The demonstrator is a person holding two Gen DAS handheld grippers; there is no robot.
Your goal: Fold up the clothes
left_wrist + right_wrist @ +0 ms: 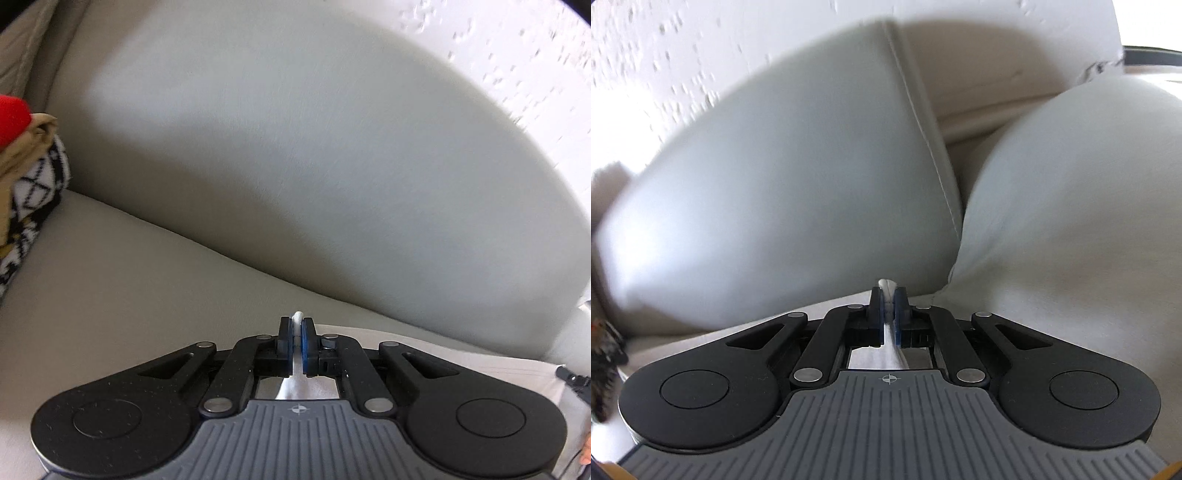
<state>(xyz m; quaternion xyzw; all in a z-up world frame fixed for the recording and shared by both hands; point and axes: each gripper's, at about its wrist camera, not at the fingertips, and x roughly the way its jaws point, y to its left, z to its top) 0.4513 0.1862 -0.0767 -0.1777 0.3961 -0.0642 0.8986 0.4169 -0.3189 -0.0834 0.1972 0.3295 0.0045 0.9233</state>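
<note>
White cloth (297, 318), pinched at one edge in my left gripper (297, 332), jaws closed on it, above the sofa (110, 295) seat. My right gripper (888, 299) clamps another fold of it, facing the sofa's backrest. A clothes pile (29, 177) sits at the sofa's far left.

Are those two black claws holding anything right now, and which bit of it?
Yes. The left gripper and right gripper each pinch a bunched fold of pale cloth; which part of the garment cannot be told.
</note>
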